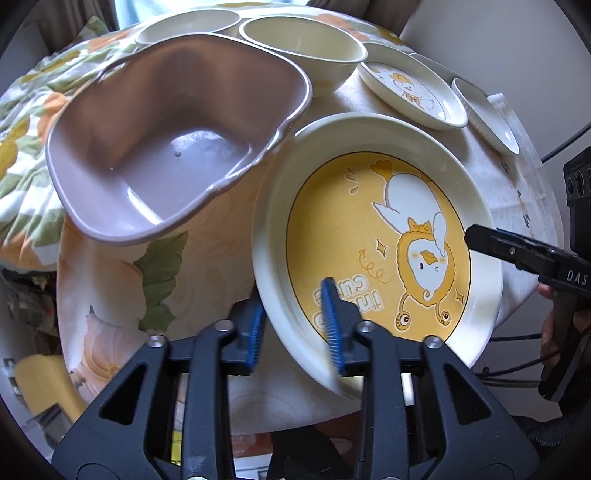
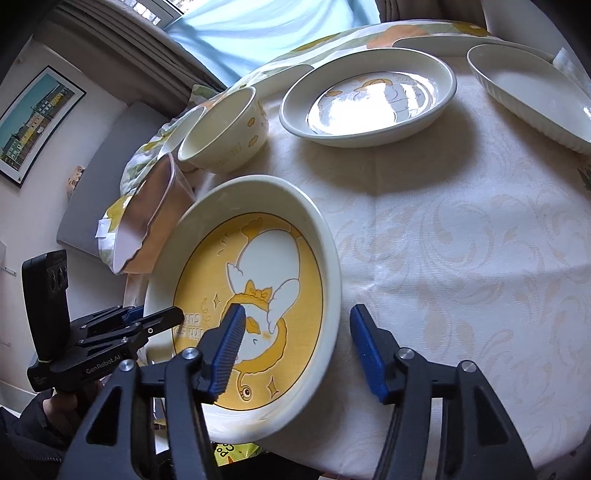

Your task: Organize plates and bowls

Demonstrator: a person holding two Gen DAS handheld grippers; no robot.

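A large cream plate (image 1: 369, 236) (image 2: 255, 295) with a yellow duck picture lies at the table's near edge, its near rim hanging over the edge. My left gripper (image 1: 293, 325) (image 2: 147, 321) straddles the plate's near-left rim, one blue pad under the rim and one over the yellow centre, with gaps showing; it is open. My right gripper (image 2: 299, 350) (image 1: 474, 236) straddles the right rim, its right pad well clear of the plate; it is open too. A mauve plastic tub (image 1: 159, 147) (image 2: 147, 218) sits empty just left of the plate.
Behind stand two cream bowls (image 1: 303, 48) (image 1: 184, 27), a smaller duck plate (image 1: 410, 88) (image 2: 369, 99) and a white ribbed dish (image 1: 487, 114) (image 2: 535, 99). The pale patterned tablecloth (image 2: 461, 258) spreads to the right. A floral cloth (image 1: 26, 155) is bunched at the left.
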